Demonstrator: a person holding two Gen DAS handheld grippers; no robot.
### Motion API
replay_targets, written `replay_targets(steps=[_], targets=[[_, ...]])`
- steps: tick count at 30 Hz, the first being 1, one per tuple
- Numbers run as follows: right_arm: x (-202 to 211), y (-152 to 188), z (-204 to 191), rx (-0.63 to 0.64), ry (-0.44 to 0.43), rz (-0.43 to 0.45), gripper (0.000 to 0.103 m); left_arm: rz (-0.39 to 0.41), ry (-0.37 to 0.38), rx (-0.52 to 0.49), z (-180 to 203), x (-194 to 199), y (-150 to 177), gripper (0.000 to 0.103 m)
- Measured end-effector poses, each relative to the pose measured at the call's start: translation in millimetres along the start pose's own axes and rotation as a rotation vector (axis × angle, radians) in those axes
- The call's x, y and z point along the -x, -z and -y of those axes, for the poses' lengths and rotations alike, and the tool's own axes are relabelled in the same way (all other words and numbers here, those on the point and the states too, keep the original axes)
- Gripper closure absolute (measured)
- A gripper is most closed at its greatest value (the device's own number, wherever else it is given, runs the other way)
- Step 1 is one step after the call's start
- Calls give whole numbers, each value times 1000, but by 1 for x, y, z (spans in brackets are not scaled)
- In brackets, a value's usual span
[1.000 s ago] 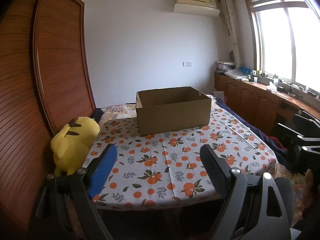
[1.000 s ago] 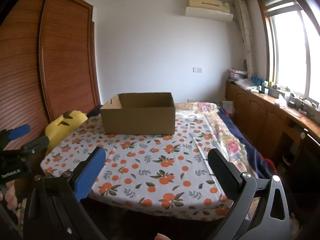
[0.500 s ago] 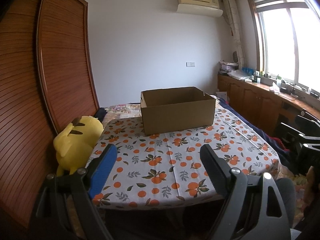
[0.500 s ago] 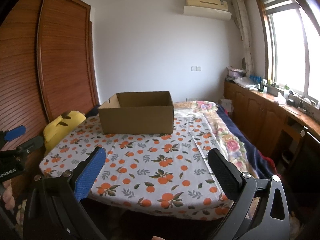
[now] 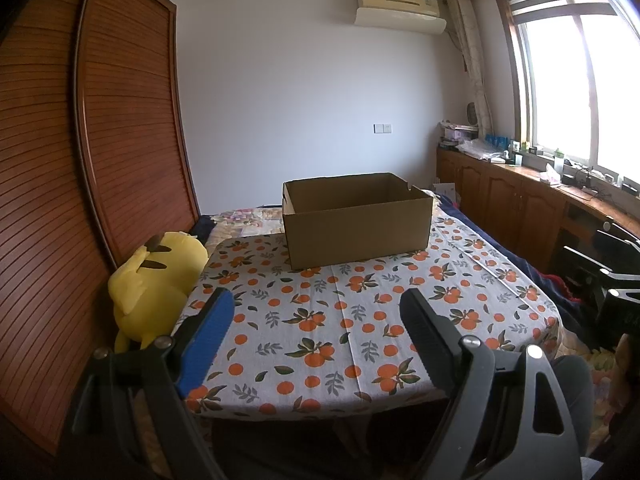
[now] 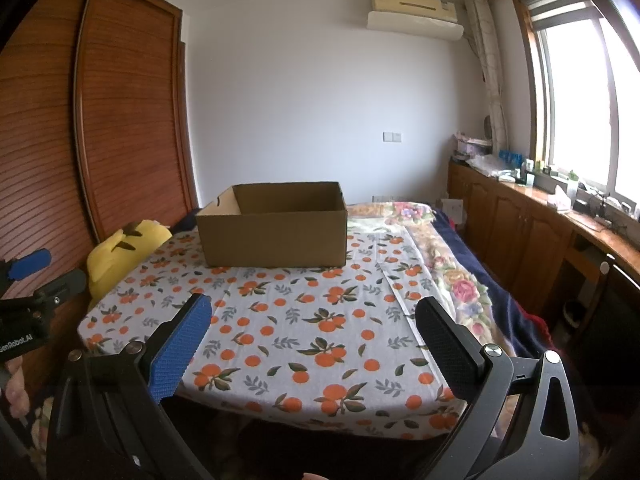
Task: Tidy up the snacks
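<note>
An open brown cardboard box stands at the far end of a table with an orange-print cloth; it also shows in the right wrist view. What is inside the box is hidden. No snacks are in view. My left gripper is open and empty, held back over the table's near edge. My right gripper is open and empty, also over the near edge. The left gripper also shows at the left edge of the right wrist view.
A yellow plush toy leans at the table's left side against a brown slatted wardrobe. A bed with a floral blanket lies right of the table. Wooden cabinets with clutter run under the window.
Both grippers have drawn back a little and tilted upward, so the box and table sit slightly lower in view. Both jaws stay open.
</note>
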State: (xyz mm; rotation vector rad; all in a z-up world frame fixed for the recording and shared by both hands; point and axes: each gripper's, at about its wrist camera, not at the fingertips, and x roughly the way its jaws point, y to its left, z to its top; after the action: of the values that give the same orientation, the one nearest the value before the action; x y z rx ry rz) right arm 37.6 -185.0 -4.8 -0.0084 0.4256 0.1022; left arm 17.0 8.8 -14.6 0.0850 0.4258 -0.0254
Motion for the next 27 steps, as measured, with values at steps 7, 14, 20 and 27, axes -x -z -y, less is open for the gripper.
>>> replay_targets(steps=[7, 14, 20, 27], targets=[[0, 1, -1, -2, 2, 4, 0, 1, -1, -1, -1, 0, 0, 17], [0, 0, -1, -4, 3, 6, 0, 2, -1, 0, -1, 0, 0, 17], [0, 1, -2, 0, 5, 6, 0, 2, -1, 2, -1, 0, 0, 17], [-1, 0, -3, -1, 4, 7, 0, 2, -2, 0, -1, 0, 0, 17]])
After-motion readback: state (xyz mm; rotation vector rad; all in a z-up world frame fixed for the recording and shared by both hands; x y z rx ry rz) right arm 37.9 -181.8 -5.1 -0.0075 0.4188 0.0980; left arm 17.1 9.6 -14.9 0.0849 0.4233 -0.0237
